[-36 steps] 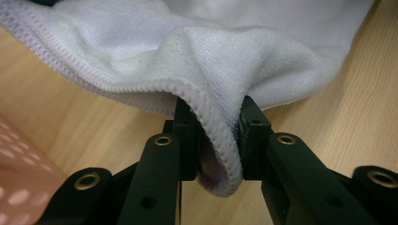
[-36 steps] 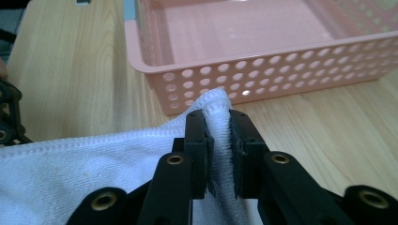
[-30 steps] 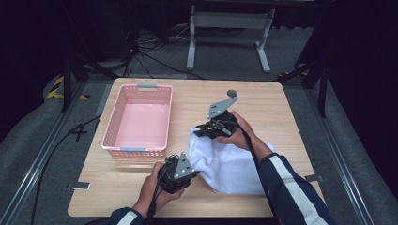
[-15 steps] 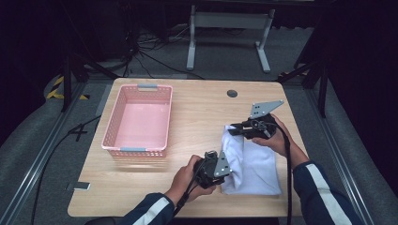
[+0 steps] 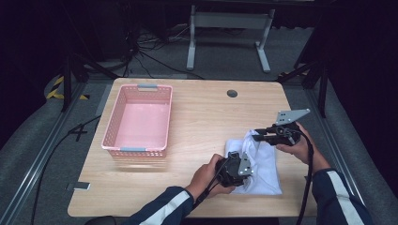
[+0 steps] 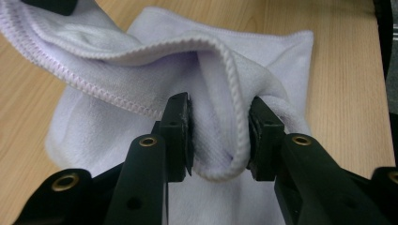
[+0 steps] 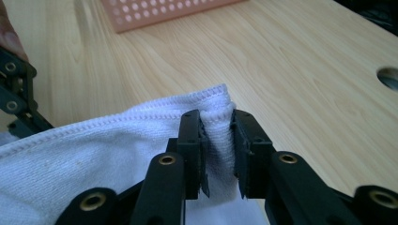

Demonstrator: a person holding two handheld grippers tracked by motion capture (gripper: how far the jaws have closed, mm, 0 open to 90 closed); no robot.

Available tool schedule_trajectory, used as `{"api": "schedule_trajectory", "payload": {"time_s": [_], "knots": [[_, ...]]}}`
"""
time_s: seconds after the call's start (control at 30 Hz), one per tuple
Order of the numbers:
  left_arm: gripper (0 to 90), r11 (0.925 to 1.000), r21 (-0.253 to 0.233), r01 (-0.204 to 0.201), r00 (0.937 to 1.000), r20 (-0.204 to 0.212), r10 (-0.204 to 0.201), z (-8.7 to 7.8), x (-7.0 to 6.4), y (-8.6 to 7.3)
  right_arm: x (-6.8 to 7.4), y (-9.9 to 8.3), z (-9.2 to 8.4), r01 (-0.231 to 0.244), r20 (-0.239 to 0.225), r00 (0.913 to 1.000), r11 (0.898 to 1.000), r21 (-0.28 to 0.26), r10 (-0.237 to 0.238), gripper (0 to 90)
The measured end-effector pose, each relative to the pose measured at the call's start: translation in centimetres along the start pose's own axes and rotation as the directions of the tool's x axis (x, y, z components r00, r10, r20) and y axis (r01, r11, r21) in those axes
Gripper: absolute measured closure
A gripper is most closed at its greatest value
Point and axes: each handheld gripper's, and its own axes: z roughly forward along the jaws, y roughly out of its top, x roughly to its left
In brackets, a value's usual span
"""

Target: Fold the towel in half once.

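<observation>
A white towel lies crumpled on the wooden table at the front right. My left gripper is at its near left edge. In the left gripper view a hemmed fold of the towel hangs loosely between the parted pads of that gripper, whose jaws have just been opening. My right gripper holds the far corner a little above the table. In the right gripper view the pads of that gripper squeeze the bunched corner, though its jaws have just been opening slightly.
A pink plastic basket with nothing in it stands on the left half of the table, and its rim appears in the right gripper view. A round cable hole is near the far edge. The table's right edge is close to the right hand.
Both hands have slid to the right, dragging the towel from the table's middle toward its front right. The towel now lies narrower and more bunched.
</observation>
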Motion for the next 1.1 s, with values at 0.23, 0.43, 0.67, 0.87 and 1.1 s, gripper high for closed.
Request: {"api": "schedule_trajectory", "payload": {"time_s": [0.23,0.43,0.67,0.87,1.1], "knots": [[45.8,0.9955,-0.080,0.051,0.9962,0.074,-0.045,0.4,-0.2,0.2,-1.2,-4.2,-1.3,-0.064,0.065,0.9961,0.996,0.066,0.060,65.0],[40.8,0.9954,-0.089,0.037,0.9980,0.054,-0.032,-2.1,0.1,-0.6,-1.2,-6.0,-3.1,-0.112,0.178,0.9797,0.988,0.104,0.092,52.4],[52.6,0.9995,-0.004,0.031,0.9971,0.070,-0.031,-1.9,-0.3,-3.2,0.1,-6.2,-6.0,-0.169,0.302,0.9420,0.984,0.048,0.147,52.5],[56.0,0.9998,0.020,0.008,0.9917,0.128,-0.010,-1.4,-0.9,-4.2,3.1,-3.6,-4.8,-0.158,0.284,0.9459,0.987,-0.020,0.157,49.9],[56.4,0.9992,0.029,0.029,0.9900,0.138,-0.033,-0.7,-1.1,-4.8,5.8,-3.2,-0.1,-0.102,0.281,0.9578,0.986,0.136,0.060,44.4]]}}
